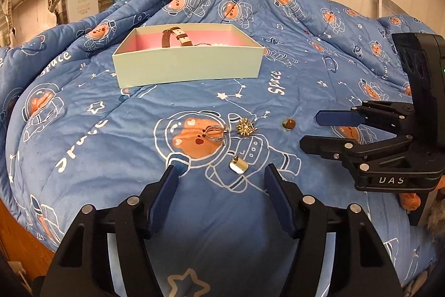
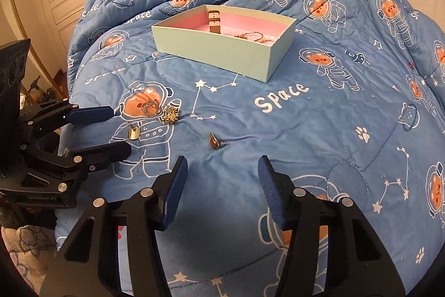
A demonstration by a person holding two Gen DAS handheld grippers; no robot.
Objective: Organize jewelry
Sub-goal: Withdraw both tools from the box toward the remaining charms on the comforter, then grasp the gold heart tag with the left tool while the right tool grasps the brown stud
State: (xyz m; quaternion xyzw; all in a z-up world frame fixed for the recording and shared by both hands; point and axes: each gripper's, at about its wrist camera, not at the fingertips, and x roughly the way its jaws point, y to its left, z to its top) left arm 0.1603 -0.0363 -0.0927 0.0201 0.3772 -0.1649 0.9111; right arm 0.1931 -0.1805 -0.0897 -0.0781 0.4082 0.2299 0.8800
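Gold earring (image 1: 238, 165): shiny curved stud on quilt (image 1: 111, 146).

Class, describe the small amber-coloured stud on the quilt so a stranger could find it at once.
Start at the open box on the blue quilt, then look nearer, to the loose jewellery. The amber stud lies alone, apart from the three gold pieces: it is the only rounded brown one, gold-rimmed, with a pin sticking out.

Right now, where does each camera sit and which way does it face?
Left wrist: on the left gripper, facing down the quilt at the earring and box; right gripper at right.
Right wrist: on the right gripper, facing the brown stud; left gripper at left.
Shared: box, ring, all four loose pieces.
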